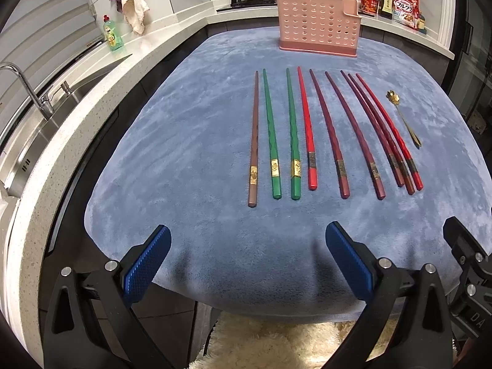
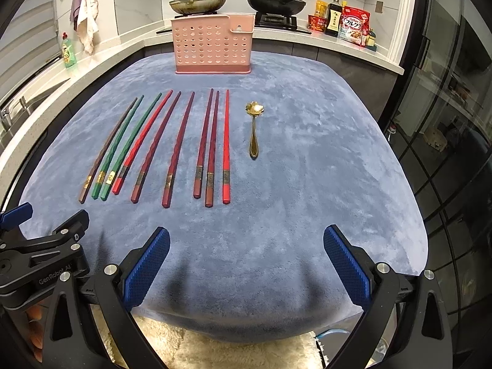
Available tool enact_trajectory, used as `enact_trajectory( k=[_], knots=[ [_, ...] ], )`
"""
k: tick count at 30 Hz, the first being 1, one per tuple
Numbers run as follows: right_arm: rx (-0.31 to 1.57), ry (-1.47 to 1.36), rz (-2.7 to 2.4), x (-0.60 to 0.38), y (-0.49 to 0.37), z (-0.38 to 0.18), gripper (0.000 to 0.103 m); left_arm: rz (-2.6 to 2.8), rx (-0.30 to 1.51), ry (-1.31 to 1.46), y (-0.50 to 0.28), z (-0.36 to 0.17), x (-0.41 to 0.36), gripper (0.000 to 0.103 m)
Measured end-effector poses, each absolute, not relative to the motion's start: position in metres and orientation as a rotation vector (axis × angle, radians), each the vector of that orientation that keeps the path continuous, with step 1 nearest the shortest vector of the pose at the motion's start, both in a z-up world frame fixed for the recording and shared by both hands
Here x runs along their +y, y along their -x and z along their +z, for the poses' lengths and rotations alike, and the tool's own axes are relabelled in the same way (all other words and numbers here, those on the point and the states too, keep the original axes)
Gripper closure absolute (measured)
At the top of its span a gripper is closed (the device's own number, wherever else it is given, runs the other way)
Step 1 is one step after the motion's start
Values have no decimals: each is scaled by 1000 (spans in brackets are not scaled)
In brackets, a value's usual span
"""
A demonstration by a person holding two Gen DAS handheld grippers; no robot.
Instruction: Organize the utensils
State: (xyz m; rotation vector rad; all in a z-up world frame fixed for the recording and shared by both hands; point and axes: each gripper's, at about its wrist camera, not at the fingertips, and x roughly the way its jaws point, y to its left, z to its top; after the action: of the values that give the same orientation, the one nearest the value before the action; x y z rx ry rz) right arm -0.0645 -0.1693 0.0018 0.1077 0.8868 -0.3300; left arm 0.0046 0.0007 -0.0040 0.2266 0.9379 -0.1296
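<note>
Several chopsticks lie side by side on a blue cloth [image 1: 190, 160]: one brown [image 1: 254, 141], two green [image 1: 270, 135], bright red [image 1: 307, 129] and dark red ones [image 1: 333, 136]. They also show in the right wrist view [image 2: 181, 144]. A small gold spoon [image 1: 404, 120] [image 2: 254, 129] lies to their right. A pink perforated utensil holder [image 1: 318, 24] [image 2: 212, 46] stands upright at the cloth's far edge. My left gripper [image 1: 247, 249] is open and empty above the near edge. My right gripper [image 2: 246, 250] is open and empty beside it.
A sink with tap [image 1: 27, 92] and a green soap bottle [image 1: 113, 33] are on the left counter. Two pans [image 2: 198, 1] sit on the stove behind the holder, with food packages [image 2: 353, 26] to the right. A fluffy white rug [image 2: 240, 350] lies below.
</note>
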Motion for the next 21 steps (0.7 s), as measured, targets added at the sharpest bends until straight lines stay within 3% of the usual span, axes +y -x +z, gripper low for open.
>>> enact_trajectory(
  k=[21],
  knots=[
    [877,-97,-327,-165,63,4,7,-118,952,-229,-4,-5,5,7]
  ],
)
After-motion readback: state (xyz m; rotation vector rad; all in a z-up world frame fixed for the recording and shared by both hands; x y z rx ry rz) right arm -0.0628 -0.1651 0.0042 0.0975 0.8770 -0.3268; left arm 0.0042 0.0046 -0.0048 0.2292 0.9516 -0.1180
